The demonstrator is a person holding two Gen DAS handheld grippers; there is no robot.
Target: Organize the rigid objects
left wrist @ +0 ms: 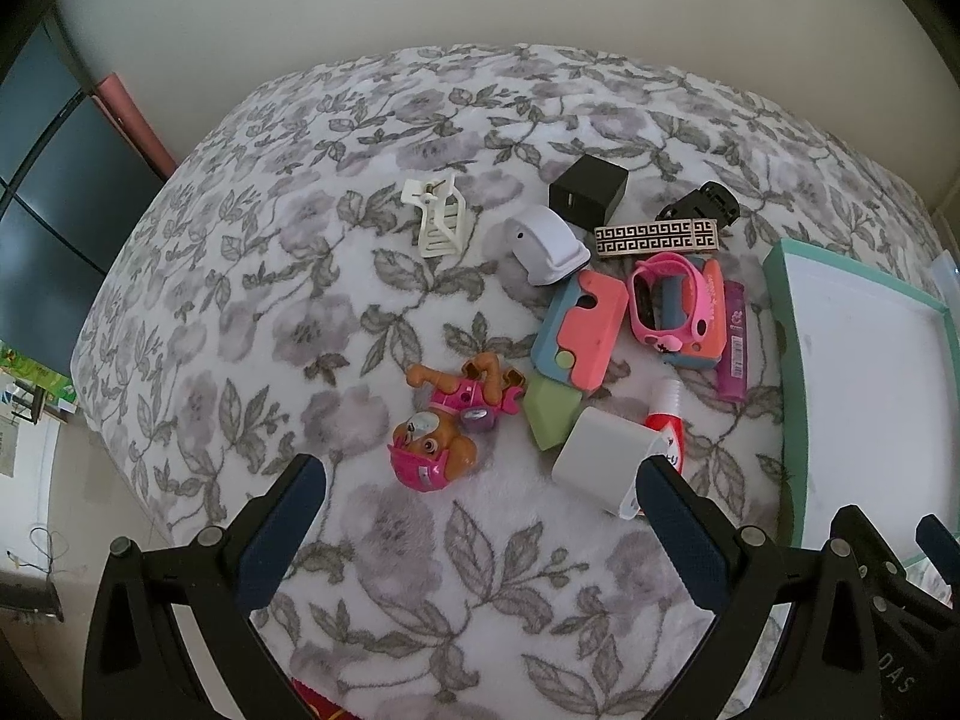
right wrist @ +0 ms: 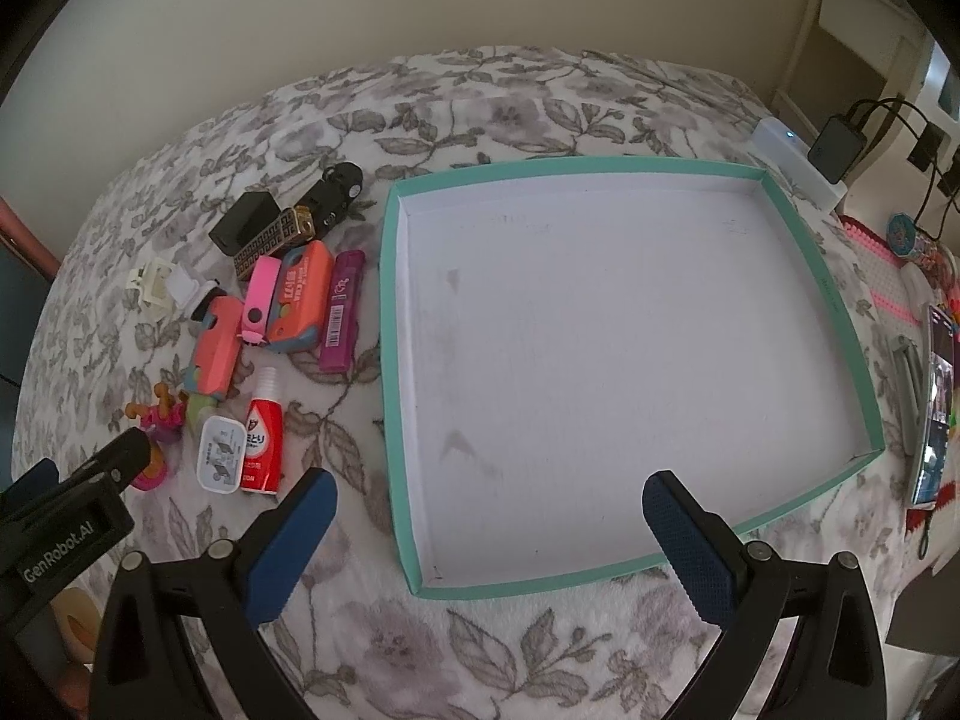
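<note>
A pile of small rigid objects lies on a floral blanket. In the left wrist view I see a pink toy dog (left wrist: 441, 426), a white charger block (left wrist: 603, 459), a red-and-white bottle (left wrist: 667, 420), a coral-and-blue case (left wrist: 576, 330), a pink watch (left wrist: 666, 306), a purple tube (left wrist: 733, 342), a black cube (left wrist: 588, 189) and a white clip (left wrist: 435, 216). My left gripper (left wrist: 480, 480) is open and empty, just short of the toy dog. My right gripper (right wrist: 489, 495) is open and empty above the near edge of an empty teal-rimmed tray (right wrist: 390, 312).
The tray also shows at the right of the left wrist view (left wrist: 780, 276). In the right wrist view a phone (right wrist: 933, 414), a white power strip (right wrist: 798, 162) with a black adapter and cables lie right of the tray. The left gripper's body (right wrist: 72, 510) shows at lower left.
</note>
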